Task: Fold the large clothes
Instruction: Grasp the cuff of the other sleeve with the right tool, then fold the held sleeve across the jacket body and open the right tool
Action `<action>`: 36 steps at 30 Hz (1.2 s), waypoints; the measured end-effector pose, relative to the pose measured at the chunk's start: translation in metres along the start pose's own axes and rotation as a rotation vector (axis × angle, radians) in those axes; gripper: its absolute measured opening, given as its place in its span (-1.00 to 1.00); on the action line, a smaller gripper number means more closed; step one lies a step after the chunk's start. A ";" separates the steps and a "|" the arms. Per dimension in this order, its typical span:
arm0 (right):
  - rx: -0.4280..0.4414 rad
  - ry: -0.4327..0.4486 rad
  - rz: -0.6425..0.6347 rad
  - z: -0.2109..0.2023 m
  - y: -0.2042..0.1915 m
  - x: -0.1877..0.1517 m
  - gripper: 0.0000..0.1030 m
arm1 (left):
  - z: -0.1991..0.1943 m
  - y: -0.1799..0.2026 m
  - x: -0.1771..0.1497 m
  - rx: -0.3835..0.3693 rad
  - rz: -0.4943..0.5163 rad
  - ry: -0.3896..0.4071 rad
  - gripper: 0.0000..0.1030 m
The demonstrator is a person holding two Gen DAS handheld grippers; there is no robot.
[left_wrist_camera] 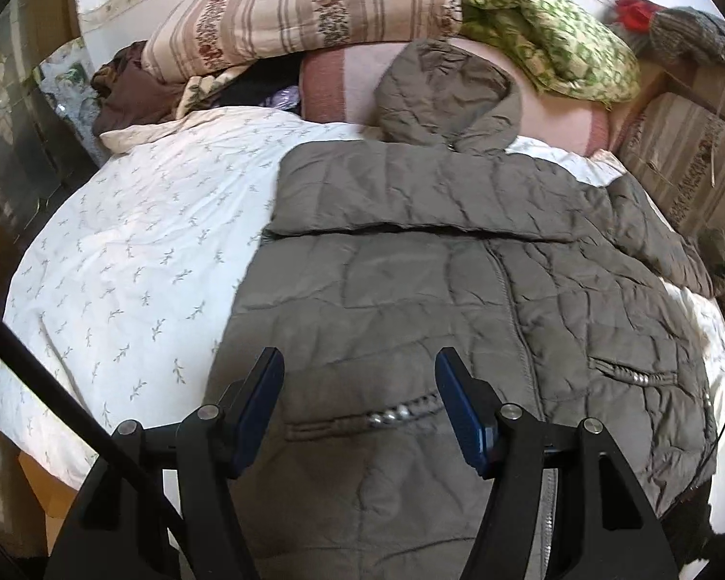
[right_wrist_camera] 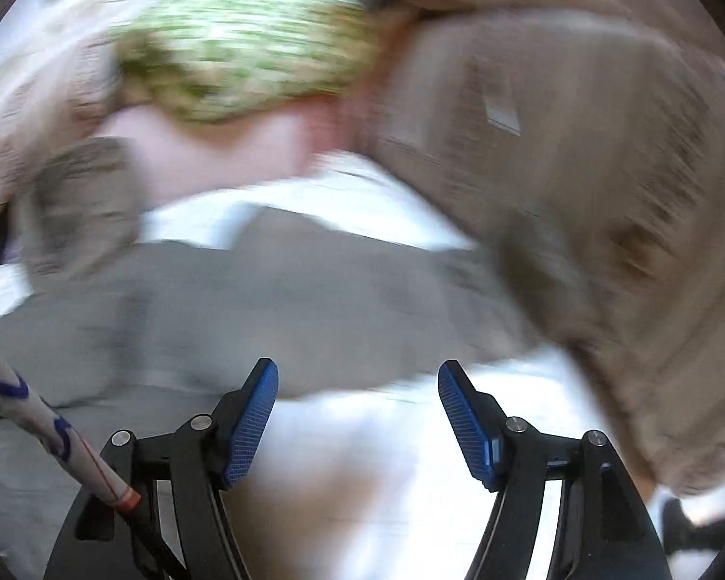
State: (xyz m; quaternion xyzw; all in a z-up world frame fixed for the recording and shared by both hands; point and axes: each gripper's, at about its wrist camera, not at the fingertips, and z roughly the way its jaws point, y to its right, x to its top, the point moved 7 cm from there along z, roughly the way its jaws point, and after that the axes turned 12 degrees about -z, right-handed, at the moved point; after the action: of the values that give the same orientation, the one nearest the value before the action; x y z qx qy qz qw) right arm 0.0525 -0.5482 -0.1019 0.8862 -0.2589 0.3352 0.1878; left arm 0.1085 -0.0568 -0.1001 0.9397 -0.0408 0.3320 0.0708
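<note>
A grey-brown quilted hooded jacket (left_wrist_camera: 459,299) lies front up on the white sprigged bed sheet (left_wrist_camera: 135,251). One sleeve (left_wrist_camera: 411,203) is folded across its chest and its hood (left_wrist_camera: 440,96) points to the pillows. My left gripper (left_wrist_camera: 360,362) hovers open above the jacket's lower front, near a pocket zip (left_wrist_camera: 391,418), with nothing between its blue pads. The right wrist view is heavily blurred. My right gripper (right_wrist_camera: 357,372) stands open with nothing between its fingers, above the jacket's edge (right_wrist_camera: 266,299) and the white sheet (right_wrist_camera: 386,459).
At the head of the bed lie a striped pillow (left_wrist_camera: 304,9), a green patterned quilt (left_wrist_camera: 551,34) (right_wrist_camera: 246,48), a pink blanket (left_wrist_camera: 353,77) and dark clothes (left_wrist_camera: 135,92). Cardboard boxes (left_wrist_camera: 686,164) (right_wrist_camera: 580,145) stand at the right. A white pole (right_wrist_camera: 48,425) crosses the right wrist view's lower left.
</note>
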 end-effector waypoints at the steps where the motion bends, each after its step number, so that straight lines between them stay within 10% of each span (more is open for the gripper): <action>1: -0.050 -0.032 0.056 0.010 0.034 -0.012 0.43 | 0.000 0.002 -0.001 0.004 0.006 -0.001 0.25; 7: -0.178 -0.111 0.226 0.054 0.135 -0.037 0.46 | 0.008 0.009 -0.002 0.048 0.015 -0.026 0.25; 15: -0.179 -0.113 0.165 0.099 0.141 0.009 0.44 | 0.011 0.015 0.000 0.072 0.002 -0.037 0.25; 18: -0.211 -0.148 0.131 0.107 0.142 0.018 -0.69 | 0.009 0.015 -0.001 0.074 0.006 -0.033 0.25; 28: -0.195 0.010 0.337 0.009 0.205 0.065 -0.78 | 0.000 -0.013 0.002 0.050 -0.069 -0.007 0.25; 36: -0.019 0.128 0.149 -0.074 0.094 0.117 -0.78 | -0.011 -0.049 -0.001 0.058 -0.122 0.027 0.25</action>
State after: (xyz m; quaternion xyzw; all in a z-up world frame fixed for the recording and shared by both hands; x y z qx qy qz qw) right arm 0.0355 -0.6241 0.0459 0.8394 -0.3146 0.4019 0.1870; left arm 0.1070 -0.0062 -0.0972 0.9375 0.0271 0.3409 0.0643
